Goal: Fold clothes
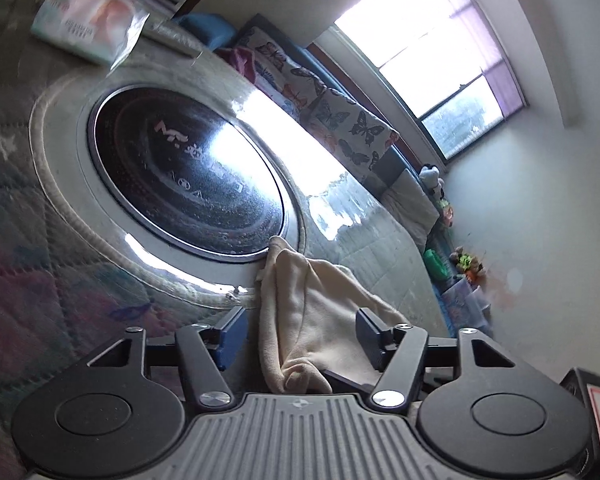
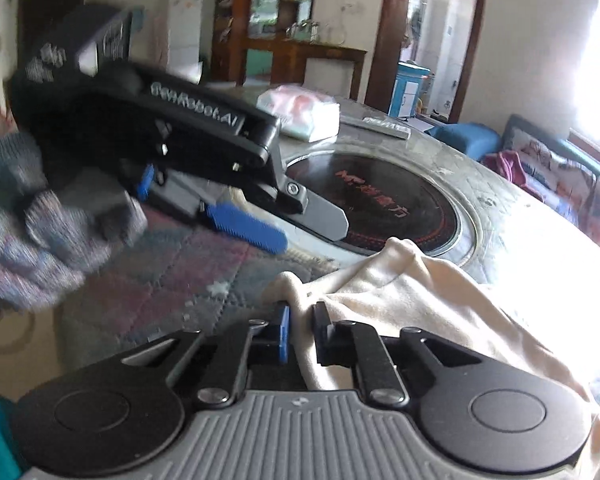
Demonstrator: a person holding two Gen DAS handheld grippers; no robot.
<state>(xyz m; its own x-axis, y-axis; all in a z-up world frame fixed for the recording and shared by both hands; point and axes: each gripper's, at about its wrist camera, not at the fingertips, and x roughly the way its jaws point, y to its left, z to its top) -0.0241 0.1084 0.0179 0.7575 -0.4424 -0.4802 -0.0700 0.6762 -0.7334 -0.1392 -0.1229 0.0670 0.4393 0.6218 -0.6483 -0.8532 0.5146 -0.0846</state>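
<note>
Cream garment [image 2: 440, 296] bunched at lower centre on the quilted counter [image 2: 172, 272]; right hand-held gripper [image 2: 300, 332] pinching its edge, left hand-held gripper [image 1: 300, 336] wide around cloth. Folding unfinished.

quilted cover [image 2: 172, 272] open at left, tissue pack [image 2: 304, 116] far side

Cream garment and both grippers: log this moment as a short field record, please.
garment: cream garment, bunched on the quilted table cover
right gripper: shut on a fold of the garment
left gripper: open, cloth between its fingers, not pinched
nearby: round black cooktop, tissue pack
fold status: not yet folded
</note>
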